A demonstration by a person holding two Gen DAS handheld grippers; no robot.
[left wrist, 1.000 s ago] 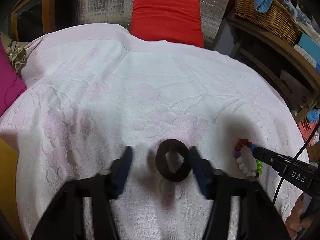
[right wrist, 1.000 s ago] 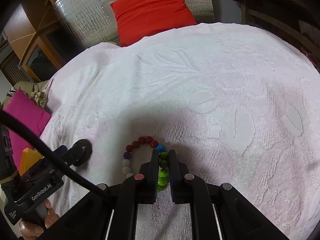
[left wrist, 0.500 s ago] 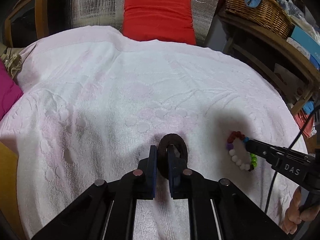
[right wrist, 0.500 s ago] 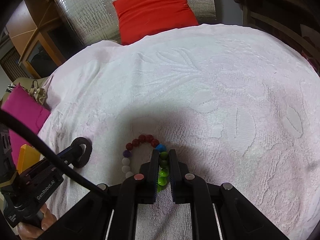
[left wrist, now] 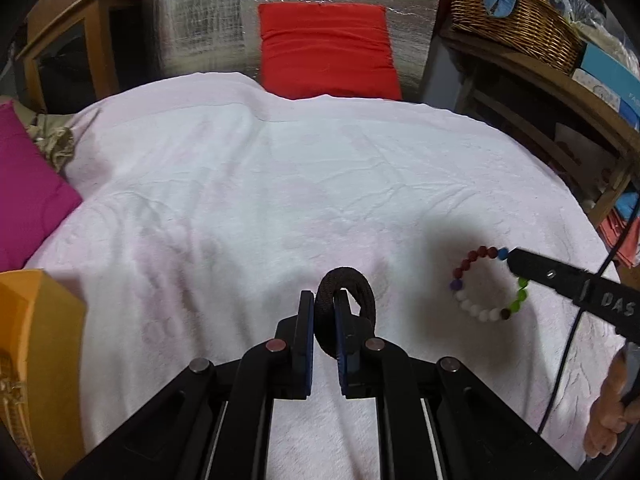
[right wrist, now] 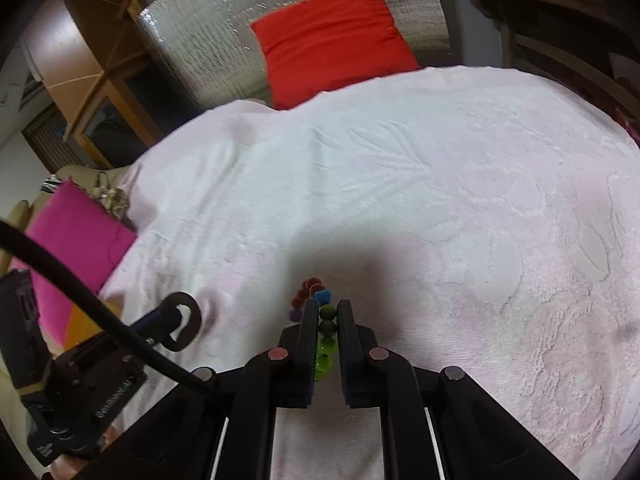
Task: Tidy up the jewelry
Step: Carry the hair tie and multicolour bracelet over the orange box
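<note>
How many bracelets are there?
2. The dark braided bracelet is pinched in the left gripper. The colourful beaded bracelet is pinched in the right gripper, to its right. More may be out of view.

Two bracelets, both lifted

Dark braided ring (left wrist: 346, 312) stands upright, pinched; multicoloured bead bracelet (left wrist: 486, 286) hangs open, apparently just clear of the pink towel (left wrist: 280, 184).

I'm reading this as a home, living-room corner. Pink towel (left wrist: 320, 168) spread as work surface, red cushion (left wrist: 326, 50) against a foil sheet (left wrist: 208, 16), magenta cushion (left wrist: 24, 184) at left, wicker basket (left wrist: 516, 28) on wooden shelves (left wrist: 560, 92), wood cabinet (right wrist: 92, 80).
</note>
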